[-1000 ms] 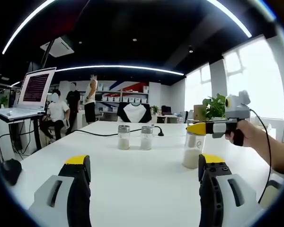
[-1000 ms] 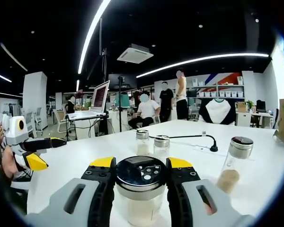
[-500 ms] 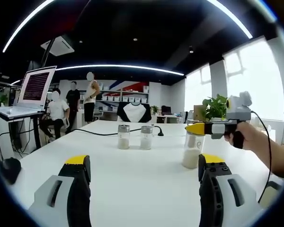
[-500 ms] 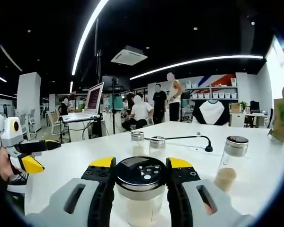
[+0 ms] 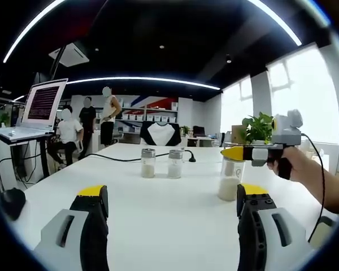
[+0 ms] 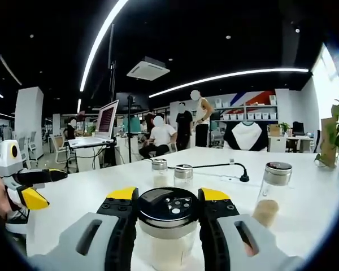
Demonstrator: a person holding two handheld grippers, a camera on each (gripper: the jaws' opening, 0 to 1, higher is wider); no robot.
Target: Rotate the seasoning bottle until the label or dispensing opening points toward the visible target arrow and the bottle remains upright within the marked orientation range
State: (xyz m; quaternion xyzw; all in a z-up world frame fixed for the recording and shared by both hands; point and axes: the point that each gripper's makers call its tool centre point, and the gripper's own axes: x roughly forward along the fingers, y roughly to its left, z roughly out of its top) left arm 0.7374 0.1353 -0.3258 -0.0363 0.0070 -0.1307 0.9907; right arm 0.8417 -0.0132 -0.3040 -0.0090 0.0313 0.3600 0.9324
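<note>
My right gripper [image 6: 168,199] is shut on the seasoning bottle [image 6: 168,217], a clear jar of white powder with a dark perforated lid, standing upright on the white table [image 6: 90,195]. In the left gripper view the same bottle [image 5: 230,179] stands at the right, with the right gripper [image 5: 237,153] clamped on its top and a hand behind it. My left gripper [image 5: 173,192] hovers low over the table with its jaws wide apart and nothing between them. It also appears at the left of the right gripper view as the left gripper [image 6: 44,187].
Two small shakers [image 5: 148,162] [image 5: 175,164] stand mid-table beside a black cable [image 6: 214,165]. A taller bottle of brown seasoning [image 6: 270,195] stands to the right of the held one. A laptop [image 5: 40,110] sits on a stand at the left. People stand at the back.
The right gripper view has swung slightly, so the room has slid left. The bottle stays clamped in the right gripper throughout. The left gripper has held still.
</note>
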